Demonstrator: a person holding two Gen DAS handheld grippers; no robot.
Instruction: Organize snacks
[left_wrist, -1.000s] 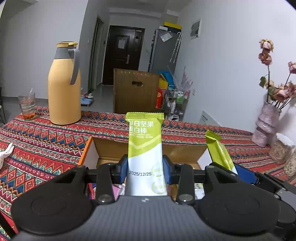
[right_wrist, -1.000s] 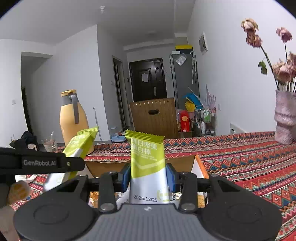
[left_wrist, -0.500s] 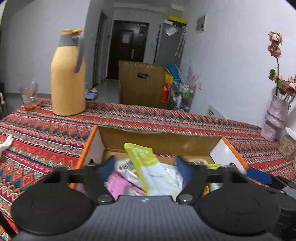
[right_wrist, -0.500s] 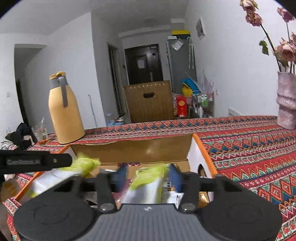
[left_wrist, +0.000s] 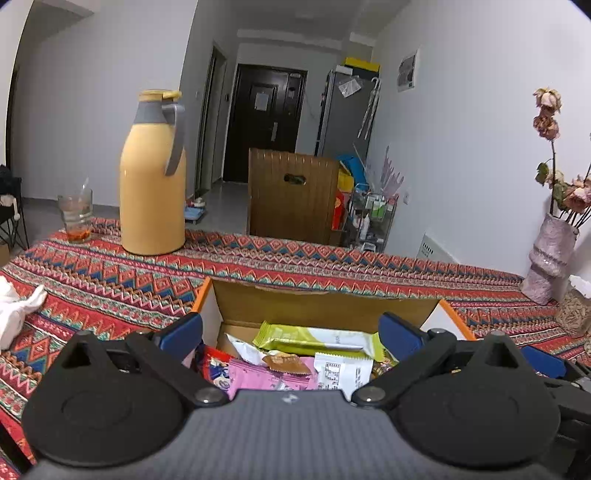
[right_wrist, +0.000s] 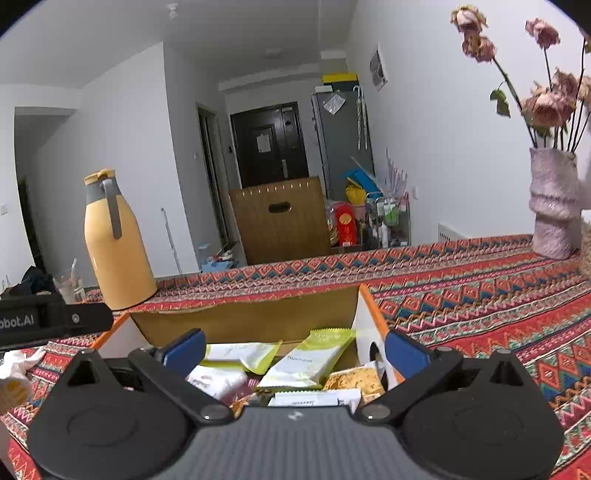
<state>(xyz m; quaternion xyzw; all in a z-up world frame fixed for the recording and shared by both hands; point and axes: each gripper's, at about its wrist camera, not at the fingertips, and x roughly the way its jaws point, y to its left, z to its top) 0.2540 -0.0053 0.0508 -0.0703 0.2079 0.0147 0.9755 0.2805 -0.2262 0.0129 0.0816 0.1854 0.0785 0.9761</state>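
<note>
snacks (left_wrist: 317, 341) lie jumbled, green-white, pink wrappers.

2 close wrist views share, seemingly, snack box (left_wrist: 325, 306).

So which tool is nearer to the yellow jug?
Left. The left tool is over the box, with the yellow jug ahead to its left; the right tool is on the left tool's far side from the jug. Both tools' jaws are opening, holding nothing.

White walls, a dark door (left_wrist: 266, 125) down the hall, a grey fridge (left_wrist: 347, 110), patterned tablecloth (left_wrist: 110, 280).
</note>
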